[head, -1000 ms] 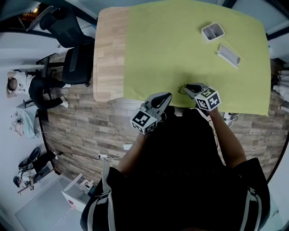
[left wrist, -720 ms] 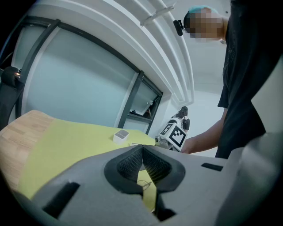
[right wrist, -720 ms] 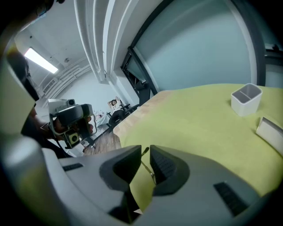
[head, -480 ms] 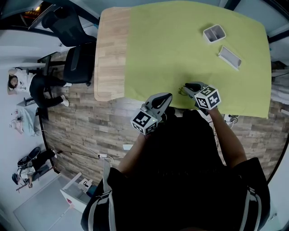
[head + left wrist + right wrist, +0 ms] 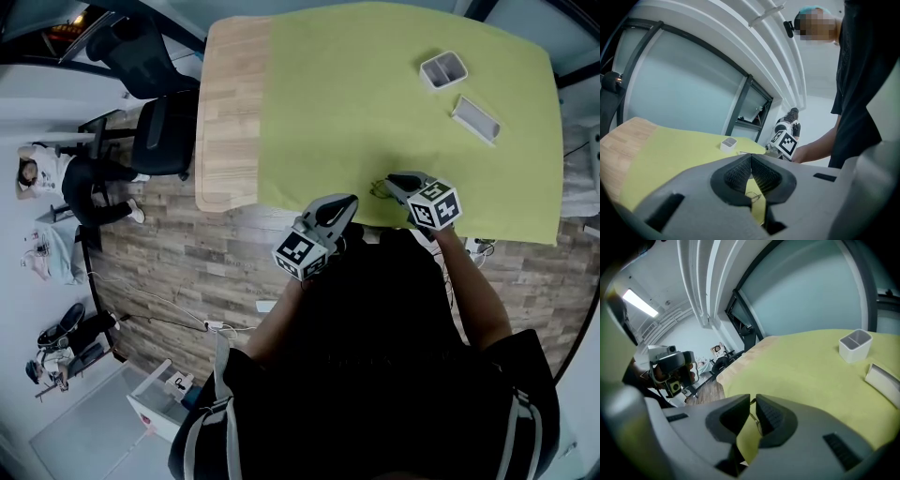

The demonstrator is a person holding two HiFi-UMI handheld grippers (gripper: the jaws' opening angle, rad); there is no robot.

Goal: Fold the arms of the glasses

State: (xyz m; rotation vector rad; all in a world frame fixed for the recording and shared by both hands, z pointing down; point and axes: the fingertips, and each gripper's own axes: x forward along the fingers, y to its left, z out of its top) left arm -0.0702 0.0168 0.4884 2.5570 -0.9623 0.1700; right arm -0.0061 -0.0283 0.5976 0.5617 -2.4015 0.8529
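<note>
Glasses [image 5: 756, 423] lie at the near edge of the table [image 5: 230, 112], on the green cloth [image 5: 375, 94], right at the tips of the right gripper [image 5: 388, 180]. Over the last second almost nothing has moved: both grippers have kept their places, the right one drifting only a touch. That reads as a pause on the grip, not a fold under way, and whether the arms are folded yet is too small to tell.

The right jaws stand narrow, and the thin wire of the glasses passes through the slit, so they seem to pinch the frame. The left gripper [image 5: 345, 202] hangs just beside it off the table edge, jaws closed tip to tip with nothing between them.

Round about: two chairs [image 5: 159, 131] stand beyond the table's left end, well apart. A white tray [image 5: 442, 67] and a flat white lid [image 5: 474, 115] sit far across the cloth. Nothing stands in the way, though the table edge is close
</note>
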